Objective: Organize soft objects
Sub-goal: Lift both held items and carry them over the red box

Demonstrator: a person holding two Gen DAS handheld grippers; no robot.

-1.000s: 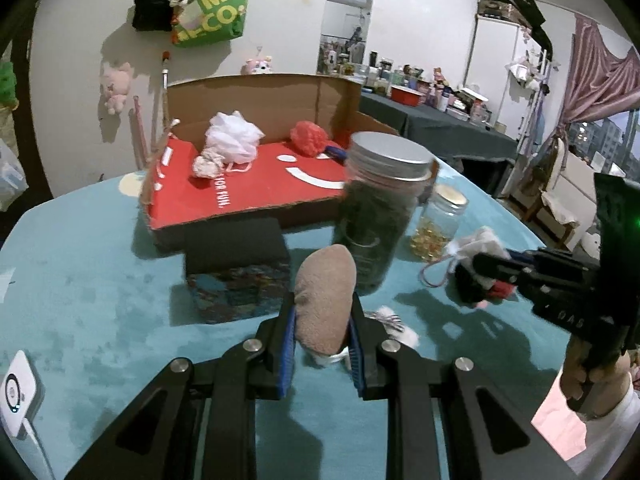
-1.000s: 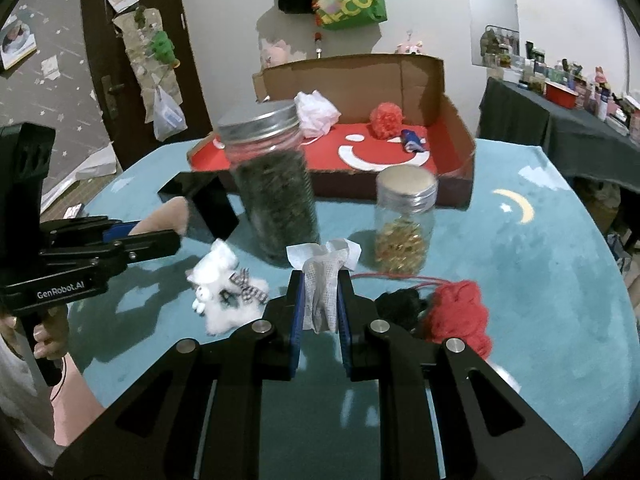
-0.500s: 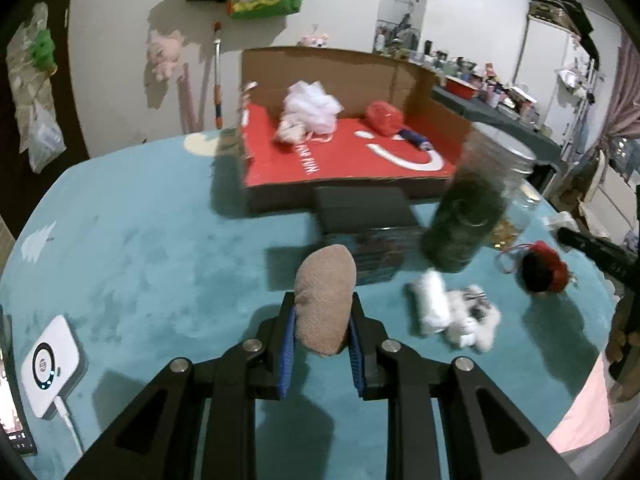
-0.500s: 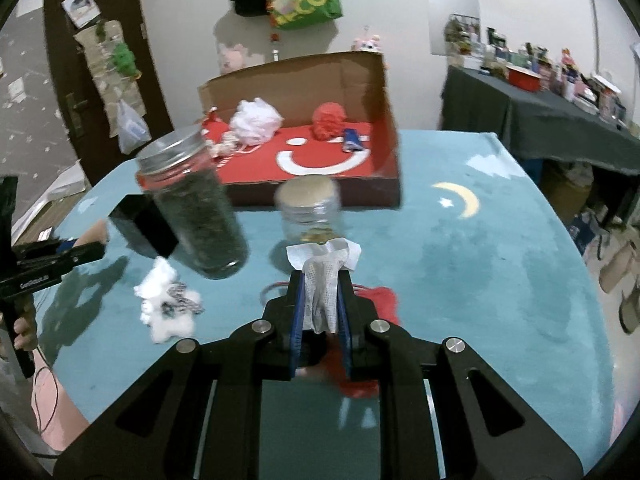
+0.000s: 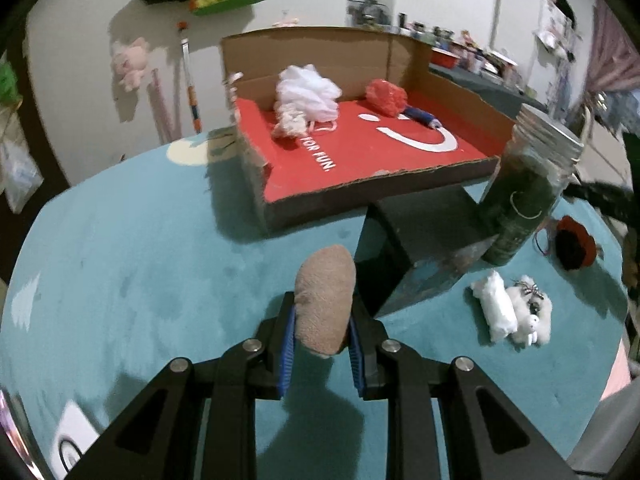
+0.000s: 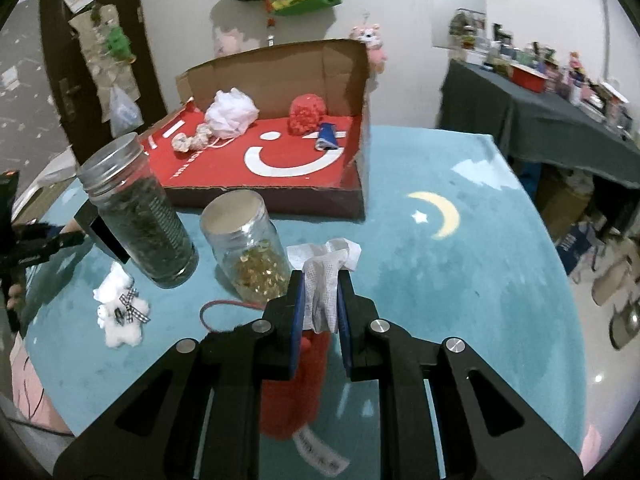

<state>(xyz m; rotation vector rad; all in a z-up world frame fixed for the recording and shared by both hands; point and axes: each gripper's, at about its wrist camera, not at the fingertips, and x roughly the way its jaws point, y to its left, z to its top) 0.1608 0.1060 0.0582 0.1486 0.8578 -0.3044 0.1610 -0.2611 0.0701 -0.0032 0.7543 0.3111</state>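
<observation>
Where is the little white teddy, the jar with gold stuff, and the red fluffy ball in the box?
white teddy (image 6: 120, 312), right wrist view, on its body.
gold jar (image 6: 248, 248), right wrist view, on the glass side.
red fluffy ball (image 6: 306, 114), right wrist view, on its middle.

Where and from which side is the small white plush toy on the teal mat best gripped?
Judging by its pose, the white plush toy lies flat with bare mat around it, clear of the dark jar. Coming from above, with fingers closing across its soft middle near the checked bow, looks best.
</observation>
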